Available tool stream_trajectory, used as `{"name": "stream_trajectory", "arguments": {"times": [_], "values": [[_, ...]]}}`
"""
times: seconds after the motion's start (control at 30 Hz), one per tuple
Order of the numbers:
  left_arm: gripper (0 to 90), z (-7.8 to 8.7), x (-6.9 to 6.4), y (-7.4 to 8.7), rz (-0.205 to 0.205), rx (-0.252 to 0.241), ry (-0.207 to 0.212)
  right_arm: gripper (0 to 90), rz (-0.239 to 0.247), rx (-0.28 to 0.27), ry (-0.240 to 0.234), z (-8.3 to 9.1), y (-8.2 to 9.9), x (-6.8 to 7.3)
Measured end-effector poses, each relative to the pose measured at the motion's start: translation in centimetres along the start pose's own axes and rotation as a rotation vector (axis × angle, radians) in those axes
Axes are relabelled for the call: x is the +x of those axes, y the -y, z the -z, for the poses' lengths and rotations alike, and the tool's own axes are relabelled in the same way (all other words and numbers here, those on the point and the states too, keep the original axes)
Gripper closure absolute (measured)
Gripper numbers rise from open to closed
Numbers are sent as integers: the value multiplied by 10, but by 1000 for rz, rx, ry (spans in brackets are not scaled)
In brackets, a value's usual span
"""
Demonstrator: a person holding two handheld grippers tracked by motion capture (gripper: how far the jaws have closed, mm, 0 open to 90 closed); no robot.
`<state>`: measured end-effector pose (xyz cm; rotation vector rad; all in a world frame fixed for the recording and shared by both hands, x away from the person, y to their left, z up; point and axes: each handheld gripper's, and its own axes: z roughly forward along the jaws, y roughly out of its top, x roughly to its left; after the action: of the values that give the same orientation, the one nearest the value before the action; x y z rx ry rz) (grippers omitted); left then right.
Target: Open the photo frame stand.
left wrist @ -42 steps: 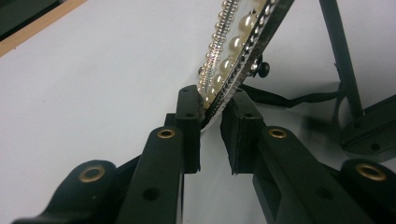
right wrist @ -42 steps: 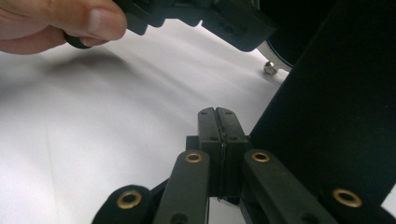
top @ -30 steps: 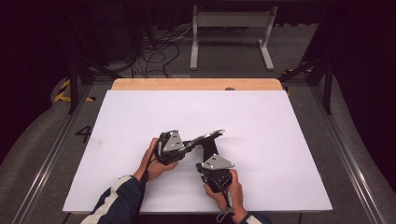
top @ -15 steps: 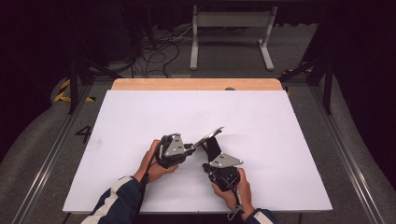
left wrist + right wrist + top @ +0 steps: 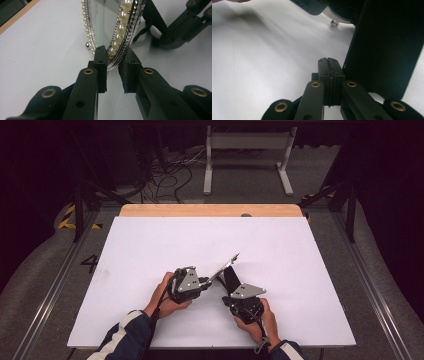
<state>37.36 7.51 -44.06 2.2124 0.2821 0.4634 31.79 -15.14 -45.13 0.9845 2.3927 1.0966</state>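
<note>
The high view looks forward and down over the whole desk (image 5: 150,245) from above. Each gripper view sits low and very close behind its own jaws. All three share the frame (image 5: 120,35) and the desk's white top.

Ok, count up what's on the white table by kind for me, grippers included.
Grippers: 2, the left gripper shut on the frame's edge, the right gripper shut beside the stand.
Pearl-trimmed silver frames: 1, the frame, tilted.
Black back stands: 1, the stand.
Total: 4
</note>
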Motion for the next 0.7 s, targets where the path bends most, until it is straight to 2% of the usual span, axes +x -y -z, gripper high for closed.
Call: {"name": "stream_trajectory", "arguments": {"times": [0.4,0.7], "values": [[752,0,-9,-4,-14,8,19,900,-8,12,0,8,6,-12],[740,-1,-13,-6,2,1,28,900,-17,9,19,11,11,-17]]}}
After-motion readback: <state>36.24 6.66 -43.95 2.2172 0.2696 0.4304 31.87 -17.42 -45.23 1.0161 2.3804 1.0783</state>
